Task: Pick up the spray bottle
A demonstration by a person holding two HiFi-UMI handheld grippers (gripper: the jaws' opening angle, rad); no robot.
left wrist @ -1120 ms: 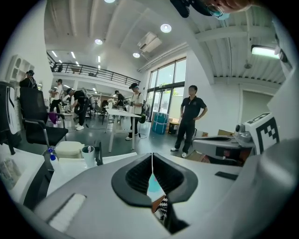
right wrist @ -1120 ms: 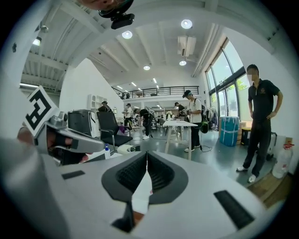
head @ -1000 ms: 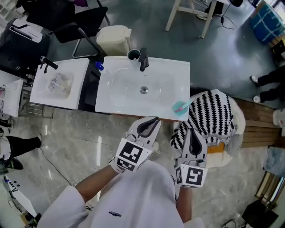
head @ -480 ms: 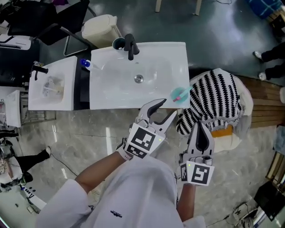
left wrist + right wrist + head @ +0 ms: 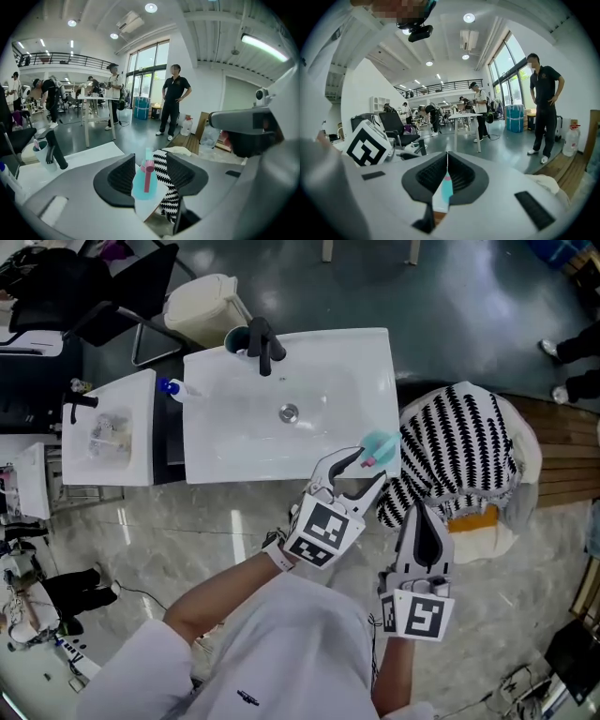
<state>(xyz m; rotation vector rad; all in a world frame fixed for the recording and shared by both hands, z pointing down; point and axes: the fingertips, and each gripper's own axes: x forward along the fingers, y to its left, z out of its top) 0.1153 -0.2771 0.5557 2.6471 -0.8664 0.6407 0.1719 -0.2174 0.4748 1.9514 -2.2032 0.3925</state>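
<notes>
The teal spray bottle (image 5: 379, 444) with a pink trigger stands on the front right corner of the white sink counter (image 5: 225, 451). My left gripper (image 5: 366, 468) is just in front of it, its jaws opening wide. In the left gripper view the spray bottle (image 5: 145, 180) shows in the gap ahead of the left gripper (image 5: 150, 174), and neither pad touches it. My right gripper (image 5: 419, 512) is shut and empty, lower right of the bottle over the floor. Through the thin slit of the right gripper (image 5: 447, 158) a sliver of the spray bottle (image 5: 446, 188) shows.
A black faucet (image 5: 263, 343) and a cup (image 5: 236, 337) stand at the basin's back. A black-and-white striped cloth heap (image 5: 464, 446) lies right of the counter. A smaller white sink (image 5: 108, 427), a blue bottle (image 5: 173, 388) and a cream bin (image 5: 202, 298) are to the left. People stand beyond.
My left gripper went from shut to wide open and moved forward to the bottle at the counter's corner. The right gripper stayed shut and shifted slightly.
</notes>
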